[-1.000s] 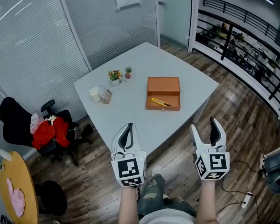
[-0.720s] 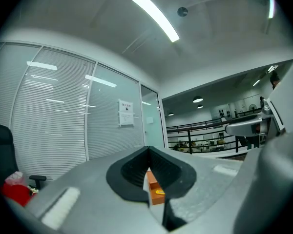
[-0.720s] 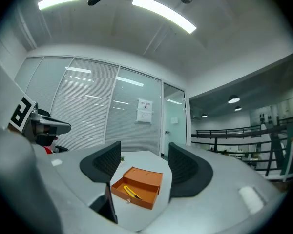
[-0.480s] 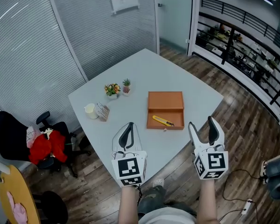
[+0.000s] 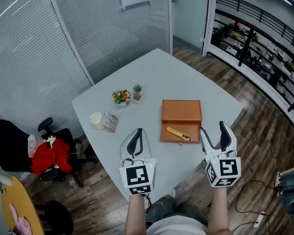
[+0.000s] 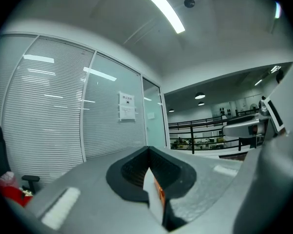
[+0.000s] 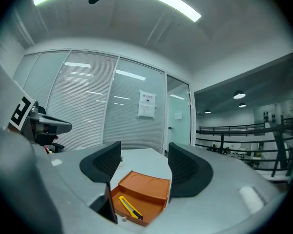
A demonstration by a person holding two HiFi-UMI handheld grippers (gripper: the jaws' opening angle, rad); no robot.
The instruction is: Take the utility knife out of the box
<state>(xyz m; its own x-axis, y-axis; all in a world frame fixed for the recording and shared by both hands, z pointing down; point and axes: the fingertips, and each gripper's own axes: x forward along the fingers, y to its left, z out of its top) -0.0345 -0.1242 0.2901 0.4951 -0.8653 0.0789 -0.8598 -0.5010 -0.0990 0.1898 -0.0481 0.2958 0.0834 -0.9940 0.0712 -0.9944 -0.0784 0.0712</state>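
The desk is light grey and is seen corner-on from above. An orange box lies open on it near its right near edge, with the lid folded back flat on the far side. The utility knife, yellow with a dark tip, lies diagonally inside the near half of the box.

The left gripper is held over the near edge of the desk, left of the box and apart from it. In the left gripper view its fingers are pressed together, with nothing between them; only a thin orange sliver shows through the gap below the tips.

The right gripper is held just beside the near right corner of the box, not touching it. In the right gripper view its fingers are spread wide and grip nothing; the open box and the knife appear in the gap between them, farther off on the desk.

Two small potted plants, a cup and a card stand sit on the left part of the desk, well apart from the box.
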